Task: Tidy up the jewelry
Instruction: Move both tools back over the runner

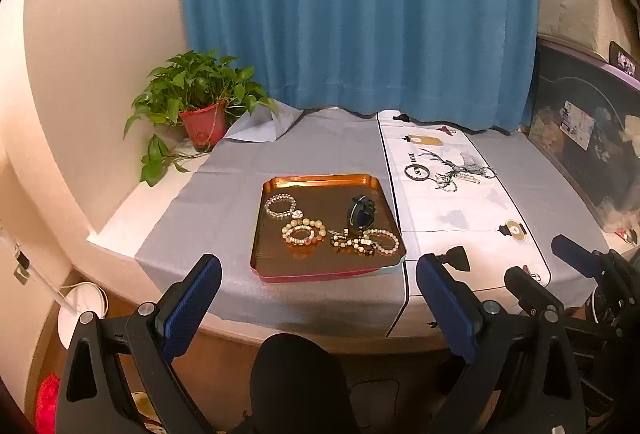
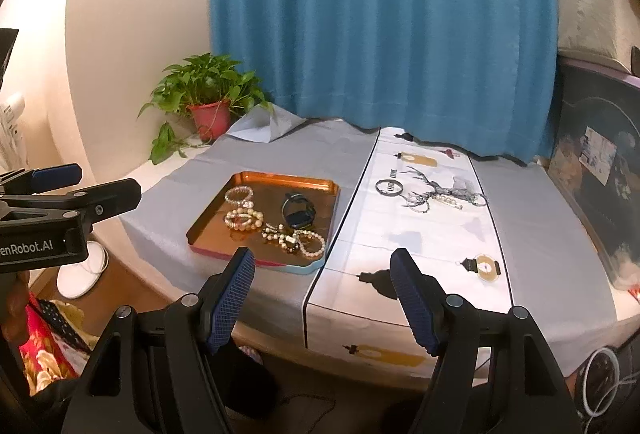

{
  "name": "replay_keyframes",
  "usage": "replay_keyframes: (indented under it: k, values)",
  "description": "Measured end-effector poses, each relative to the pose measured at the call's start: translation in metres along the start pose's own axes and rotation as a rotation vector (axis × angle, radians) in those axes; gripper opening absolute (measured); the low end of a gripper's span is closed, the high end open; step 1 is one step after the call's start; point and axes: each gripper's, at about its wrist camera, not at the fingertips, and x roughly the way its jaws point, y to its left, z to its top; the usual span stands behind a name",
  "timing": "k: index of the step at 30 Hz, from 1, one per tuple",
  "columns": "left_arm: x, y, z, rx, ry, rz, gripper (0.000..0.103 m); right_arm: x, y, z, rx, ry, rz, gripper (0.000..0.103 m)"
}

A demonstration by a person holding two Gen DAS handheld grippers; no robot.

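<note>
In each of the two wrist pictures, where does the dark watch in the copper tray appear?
Left wrist view: the dark watch stands right of centre, in the right half of the copper tray, above the beaded bracelets.
Right wrist view: the dark watch lies left of centre, again in the right half of the copper tray.
Shared landmark: the potted plant at the table's far left corner.
</note>
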Motion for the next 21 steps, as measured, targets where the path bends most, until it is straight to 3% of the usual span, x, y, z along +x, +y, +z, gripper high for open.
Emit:
replay_keyframes:
  k: [12,21]
  values:
    - [0.013,-0.016,0.009,0.025,0.022,-0.003,0.097,0.009,-0.023,-0.005,0.042,0.015,-0.009,0.071]
    - [0.053,-0.053,0.029,0.046,0.084,-0.075,0.097,0.023,-0.086,-0.019,0.126,0.051,-0.101,0.071]
